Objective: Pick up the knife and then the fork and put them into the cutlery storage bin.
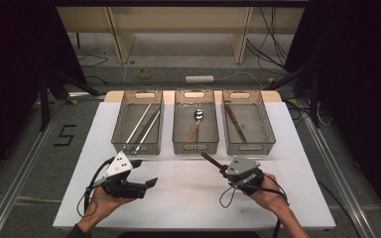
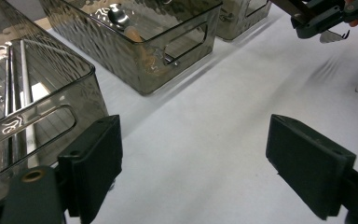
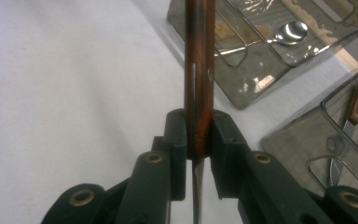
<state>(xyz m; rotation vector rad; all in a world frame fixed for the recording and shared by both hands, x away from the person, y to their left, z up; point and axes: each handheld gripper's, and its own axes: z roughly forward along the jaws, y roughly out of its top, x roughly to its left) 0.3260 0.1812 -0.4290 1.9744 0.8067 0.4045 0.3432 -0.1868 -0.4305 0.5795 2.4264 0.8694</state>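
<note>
The right gripper (image 3: 196,140) is clamped on the wooden handle of a knife (image 3: 198,70), whose handle sticks out toward the far left above the white table (image 1: 188,198), just near of the middle bin (image 1: 195,144) that holds a spoon (image 1: 197,116). The right bin (image 1: 250,146) beyond it holds another knife (image 1: 234,121). At the near left the left gripper (image 2: 193,163) stands wide with nothing between its jaws, close to the left bin (image 1: 134,146) of metal rods (image 1: 144,126).
</note>
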